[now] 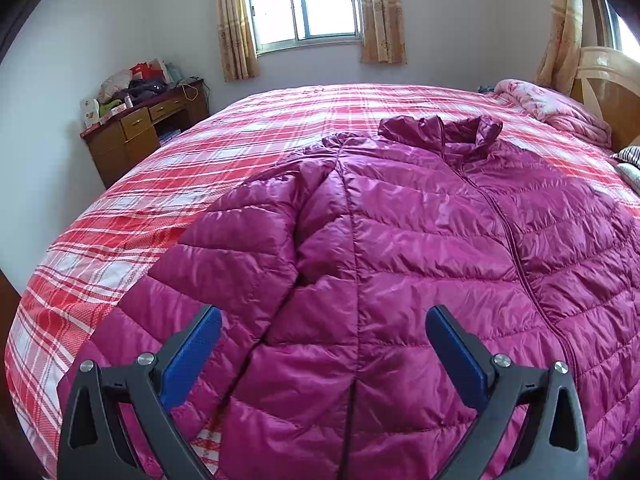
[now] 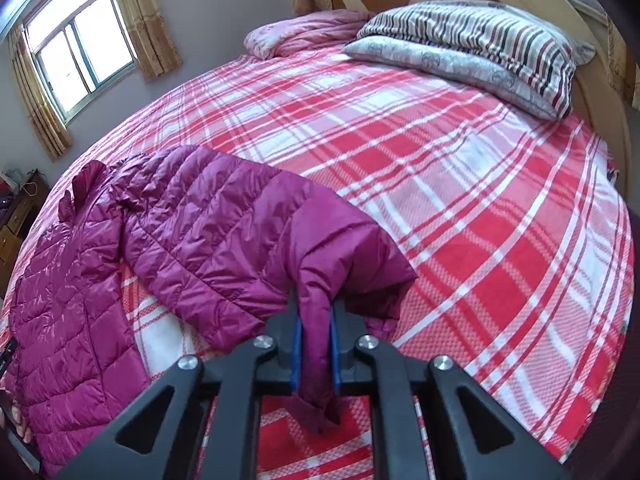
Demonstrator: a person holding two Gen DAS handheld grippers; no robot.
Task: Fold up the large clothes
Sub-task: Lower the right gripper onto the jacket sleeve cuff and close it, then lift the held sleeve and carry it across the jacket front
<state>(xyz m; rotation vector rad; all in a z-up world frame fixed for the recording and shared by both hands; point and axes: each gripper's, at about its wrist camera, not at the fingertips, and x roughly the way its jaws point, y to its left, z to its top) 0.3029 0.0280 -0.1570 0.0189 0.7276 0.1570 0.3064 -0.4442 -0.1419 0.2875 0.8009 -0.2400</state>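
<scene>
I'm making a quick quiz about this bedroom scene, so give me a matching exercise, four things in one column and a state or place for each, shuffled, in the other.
Things:
1. left gripper
2. right gripper
3. striped pillow
4. wooden desk

States or places:
A. against the headboard
B. jaws wide open above the jacket body
C. beside the bed by the wall, cluttered on top
D. pinched shut on the jacket sleeve

Pairs: 1-B, 2-D, 3-A, 4-C
</scene>
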